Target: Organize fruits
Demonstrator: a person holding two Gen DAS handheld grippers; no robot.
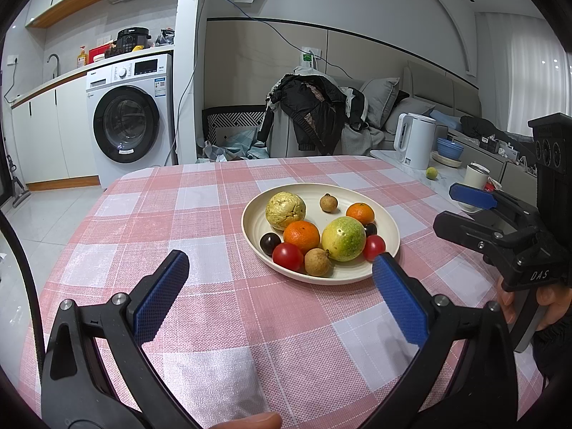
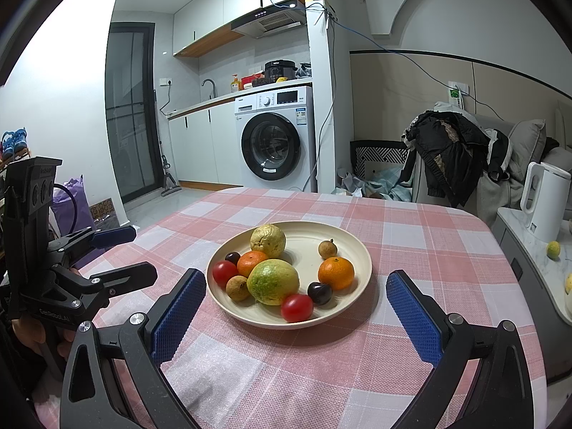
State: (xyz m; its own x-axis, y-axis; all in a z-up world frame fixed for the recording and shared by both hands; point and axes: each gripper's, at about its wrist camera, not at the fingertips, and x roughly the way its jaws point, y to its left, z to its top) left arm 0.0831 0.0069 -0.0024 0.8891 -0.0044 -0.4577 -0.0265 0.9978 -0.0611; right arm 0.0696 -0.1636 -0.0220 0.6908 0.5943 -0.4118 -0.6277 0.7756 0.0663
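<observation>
While the left gripper (image 1: pixel 280 268) and the right gripper (image 2: pixel 296 286) both hang wide open and hold nothing, all the fruits (image 2: pixel 273 280) sit mixed together on the plate (image 2: pixel 357 250) just ahead, so sorting could be starting or finished.

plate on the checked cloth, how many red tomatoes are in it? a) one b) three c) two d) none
c: the plate holds two red tomatoes, one at its left edge beside an orange and one at the near rim next to a dark plum.
</observation>
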